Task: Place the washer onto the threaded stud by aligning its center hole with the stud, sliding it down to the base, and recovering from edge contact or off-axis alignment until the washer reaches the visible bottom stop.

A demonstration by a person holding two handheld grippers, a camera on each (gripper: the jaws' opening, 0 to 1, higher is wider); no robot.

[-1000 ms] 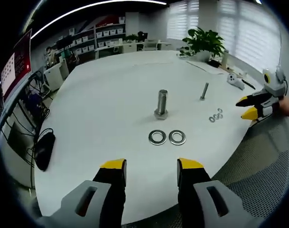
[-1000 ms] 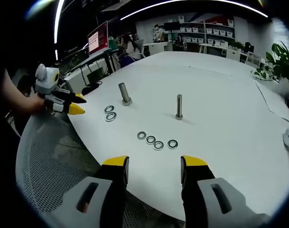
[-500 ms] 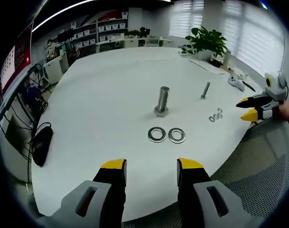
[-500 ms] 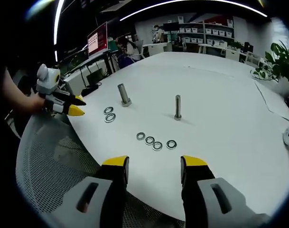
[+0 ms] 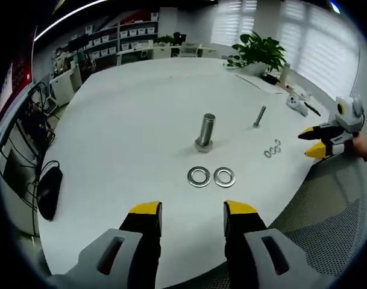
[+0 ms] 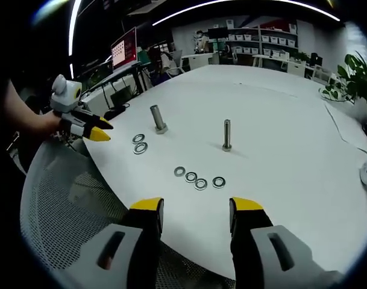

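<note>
Two large washers (image 5: 211,177) lie flat side by side on the white table, just in front of a thick upright threaded stud (image 5: 205,132). My left gripper (image 5: 187,212) is open and empty, short of those washers. A thinner stud (image 6: 226,134) stands upright in the right gripper view, with a row of several small washers (image 6: 199,179) in front of it. My right gripper (image 6: 190,209) is open and empty near the table's edge. The left gripper (image 6: 94,130) also shows in the right gripper view, and the right gripper (image 5: 313,141) in the left gripper view.
A white table (image 5: 129,120) with a rounded edge carries everything. A grey mesh chair (image 6: 69,205) sits below the edge. A black object (image 5: 49,191) lies at the left edge, a potted plant (image 5: 255,53) and a white controller (image 5: 297,102) at the far side.
Both views shifted slightly with the hands. The left gripper has risen a little in the right gripper view. Washers and studs have not moved.
</note>
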